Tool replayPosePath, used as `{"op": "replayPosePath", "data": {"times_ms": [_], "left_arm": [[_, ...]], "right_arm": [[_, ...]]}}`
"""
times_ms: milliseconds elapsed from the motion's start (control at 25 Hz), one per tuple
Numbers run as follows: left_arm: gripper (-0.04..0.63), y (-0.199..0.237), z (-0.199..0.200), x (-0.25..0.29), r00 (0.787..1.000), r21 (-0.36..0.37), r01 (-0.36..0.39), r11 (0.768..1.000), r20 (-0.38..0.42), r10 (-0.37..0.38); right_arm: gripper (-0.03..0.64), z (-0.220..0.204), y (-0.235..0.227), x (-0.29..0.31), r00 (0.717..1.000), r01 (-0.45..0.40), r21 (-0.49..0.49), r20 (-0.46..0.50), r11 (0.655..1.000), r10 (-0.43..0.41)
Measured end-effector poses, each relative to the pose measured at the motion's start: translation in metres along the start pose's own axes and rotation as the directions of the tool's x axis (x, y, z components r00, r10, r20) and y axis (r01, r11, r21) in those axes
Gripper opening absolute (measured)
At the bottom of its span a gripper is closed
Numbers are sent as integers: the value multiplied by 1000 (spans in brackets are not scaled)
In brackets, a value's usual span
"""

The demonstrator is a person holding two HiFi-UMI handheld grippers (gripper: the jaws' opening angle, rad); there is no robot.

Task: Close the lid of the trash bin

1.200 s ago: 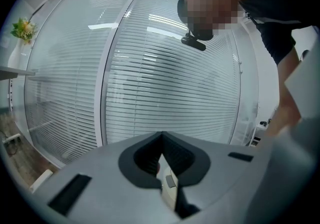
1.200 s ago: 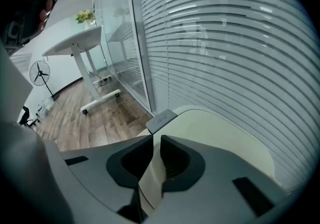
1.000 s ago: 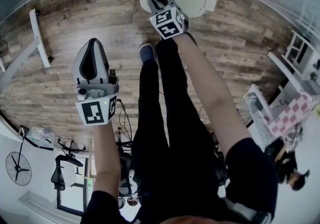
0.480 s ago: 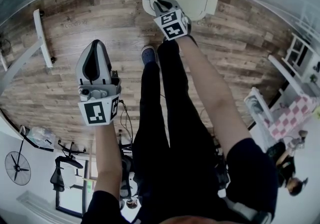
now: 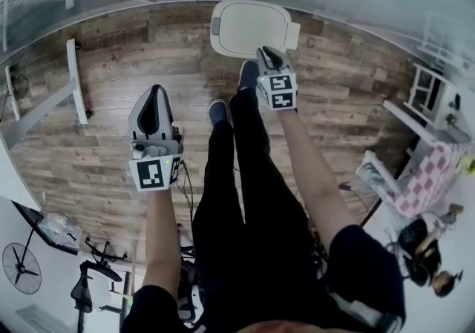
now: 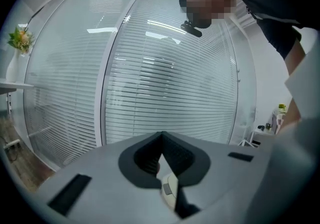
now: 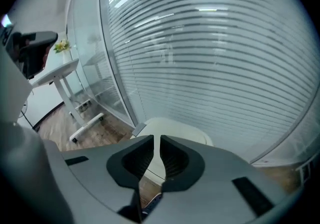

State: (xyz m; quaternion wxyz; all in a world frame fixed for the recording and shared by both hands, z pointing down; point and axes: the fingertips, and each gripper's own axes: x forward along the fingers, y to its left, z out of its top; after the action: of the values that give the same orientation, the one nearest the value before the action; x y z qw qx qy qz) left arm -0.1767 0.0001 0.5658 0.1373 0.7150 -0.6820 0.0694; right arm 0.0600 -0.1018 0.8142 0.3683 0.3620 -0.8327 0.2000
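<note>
We hold both forearms out ahead of us, the right gripper [image 5: 269, 53] tipped down so that the white trash bin [image 5: 249, 27], its lid lying flat, sits on the wood floor [image 5: 111, 139] just beyond and below its fingers without touching them. Those fingers are released to a thin slit with nothing in it. The left gripper [image 5: 152, 94] is held nearer level toward the window blinds [image 6: 165, 78], its fingers clenched tip to tip on nothing, well apart from the bin.

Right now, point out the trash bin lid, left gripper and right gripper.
trash bin lid [image 5: 249, 27], head view, centre of lid top.
left gripper [image 5: 154, 90], head view, between its fingertips.
right gripper [image 5: 268, 51], head view, between its fingertips.
</note>
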Motion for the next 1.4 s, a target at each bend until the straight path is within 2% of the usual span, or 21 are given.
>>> {"op": "replayPosePath", "data": {"times_ms": [200, 480, 680, 760, 880, 1040, 1160, 1280, 1400], "left_arm": [[6, -15, 30, -17, 999, 25, 33, 999, 18, -33], [6, -30, 82, -54, 997, 10, 68, 998, 41, -68], [6, -38, 142, -94, 988, 56, 89, 994, 125, -95], [6, -43, 158, -106, 985, 72, 91, 993, 141, -101], [6, -50, 160, -128, 985, 55, 101, 993, 132, -107], [6, -58, 170, -149, 980, 75, 144, 987, 131, -153], [6, -67, 181, -159, 975, 79, 161, 984, 144, -171], [6, -71, 189, -172, 974, 54, 145, 988, 170, -152], [6, -76, 202, -180, 969, 63, 134, 989, 202, -144]], "right_arm": [[37, 36, -17, -89, 991, 71, 35, 107, 997, -75], [28, 78, -5, -205, 968, 90, 113, 225, 990, -113], [6, 118, 7, -290, 917, 85, 235, 362, 968, -168], [5, 126, 13, -313, 896, 91, 228, 407, 969, -180], [5, 130, 20, -352, 860, 112, 231, 465, 967, -210], [5, 150, 36, -401, 824, 128, 212, 521, 969, -223], [5, 159, 51, -435, 810, 141, 149, 551, 979, -200], [5, 163, 66, -462, 797, 155, 101, 575, 983, -185], [5, 159, 66, -476, 776, 168, 72, 606, 983, -177]]}}
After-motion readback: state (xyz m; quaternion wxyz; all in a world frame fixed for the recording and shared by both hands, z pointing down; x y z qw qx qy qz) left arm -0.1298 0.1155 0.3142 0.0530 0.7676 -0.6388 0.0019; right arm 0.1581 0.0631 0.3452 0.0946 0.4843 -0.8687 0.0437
